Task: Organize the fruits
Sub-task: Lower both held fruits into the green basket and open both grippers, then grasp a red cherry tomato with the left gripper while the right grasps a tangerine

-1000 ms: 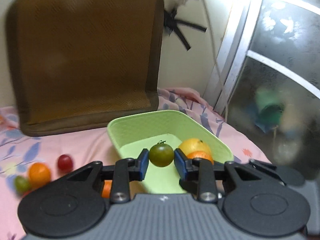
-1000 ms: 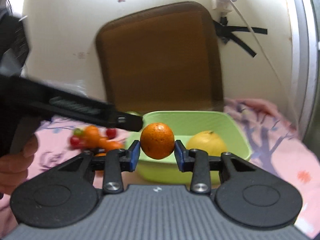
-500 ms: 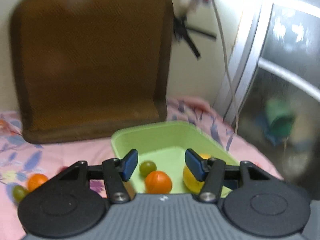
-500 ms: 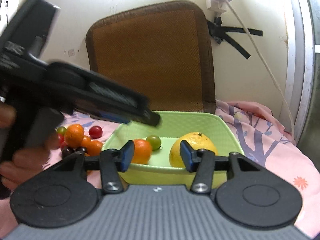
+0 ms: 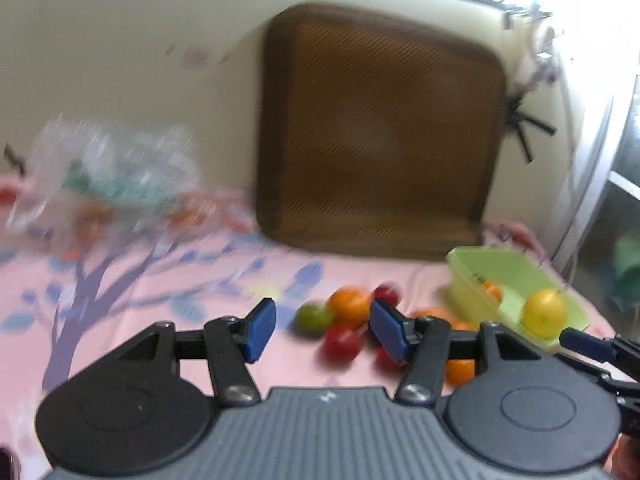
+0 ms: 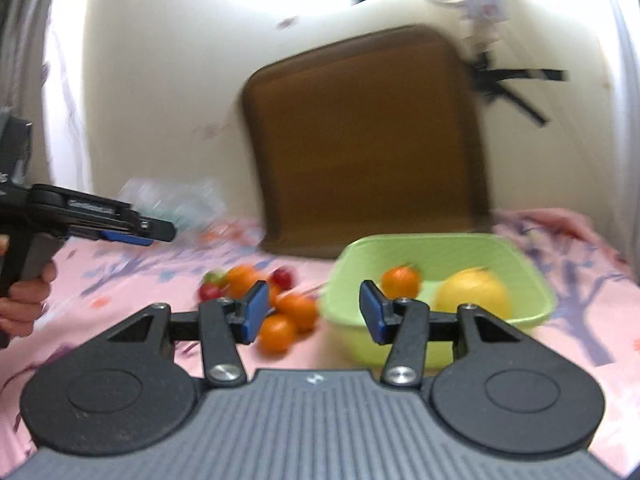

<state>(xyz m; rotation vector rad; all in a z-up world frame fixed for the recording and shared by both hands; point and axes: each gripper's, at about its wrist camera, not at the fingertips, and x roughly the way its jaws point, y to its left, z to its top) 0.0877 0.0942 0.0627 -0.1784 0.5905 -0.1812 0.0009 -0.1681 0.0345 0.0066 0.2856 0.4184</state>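
Observation:
A light green basin point(image 6: 440, 242) sits on the pink sheet and holds a yellow citrus point(image 6: 472, 292) and an orange point(image 6: 400, 280). Left of it lies a loose pile of oranges point(image 6: 300, 308) and red and green tomatoes. My right gripper point(image 6: 314, 312) is open and empty, hovering near the basin's left rim. My left gripper point(image 5: 322, 328) is open and empty too, and points at the pile: a green tomato point(image 5: 314, 318), an orange point(image 5: 350, 300) and a red tomato point(image 5: 342, 342). The basin point(image 5: 472, 258) is at the right of that view.
A brown seat cushion point(image 6: 368, 140) leans on the wall behind the fruit. A clear plastic bag point(image 5: 112, 160) lies at the back left of the flowered sheet point(image 5: 140, 272). A glass door frame point(image 5: 592, 168) bounds the right side. A hand point(image 6: 24, 300) holds the left gripper.
Both grippers opened: the green tomato and the orange they held now lie in the basin. The left gripper swung left from the basin to the loose pile; the right shifted slightly left.

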